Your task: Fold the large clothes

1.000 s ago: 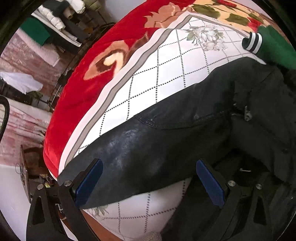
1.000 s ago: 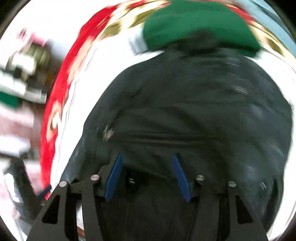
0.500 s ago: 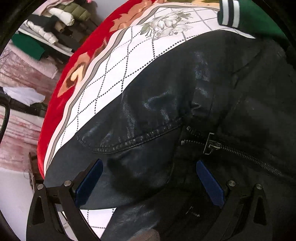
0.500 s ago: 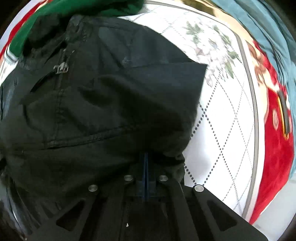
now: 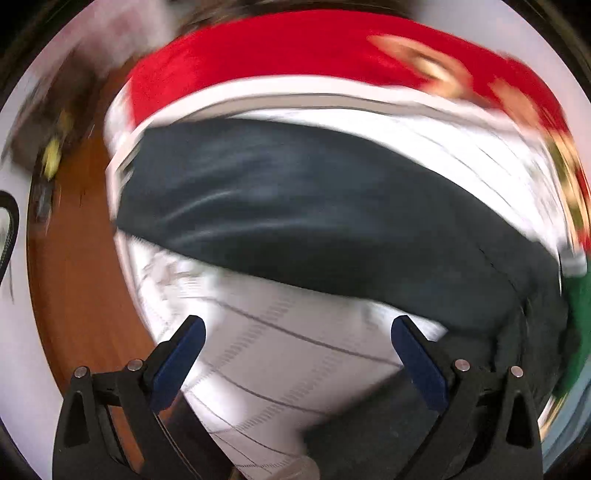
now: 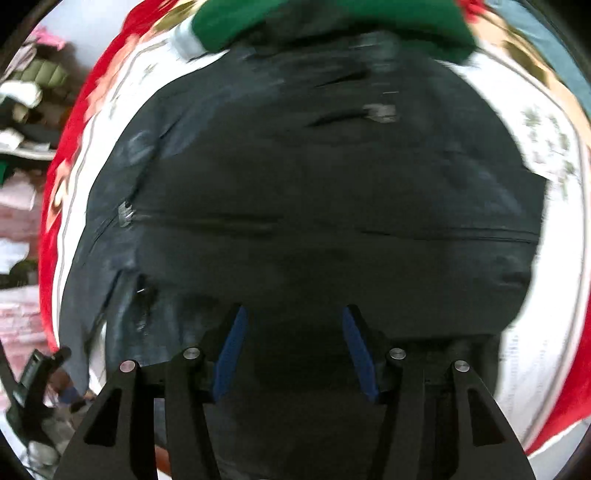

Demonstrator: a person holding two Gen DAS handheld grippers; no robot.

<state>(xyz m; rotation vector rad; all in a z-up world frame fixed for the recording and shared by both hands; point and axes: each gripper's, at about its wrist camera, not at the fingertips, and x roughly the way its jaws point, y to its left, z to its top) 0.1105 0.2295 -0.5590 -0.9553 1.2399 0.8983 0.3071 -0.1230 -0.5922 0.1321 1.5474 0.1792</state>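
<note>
Black jacket (image 6: 314,192) lies spread on the bed cover (image 5: 280,354), a white quilted sheet with a dotted diamond print and a red floral border. Material looks leather-like, with visible seams and a zip pull at its left side in the right wrist view. Green garment (image 6: 332,22) with a striped cuff sits at the jacket's far edge, touching it.

Right gripper (image 6: 293,350): points down over the jacket. Its blue fingers (image 6: 229,350) have just been opening and now stand apart, with jacket fabric under the gap but no pinch on it.

Left gripper (image 5: 297,354): fingers (image 5: 177,363) wide apart, nothing held. It hangs over bare bed cover, just beside a long black sleeve-like band of the jacket (image 5: 314,210) that runs across the view. Wooden floor (image 5: 77,280) shows beyond the bed's edge at left. Left view is heavily motion-blurred, so fine detail cannot be read.
</note>
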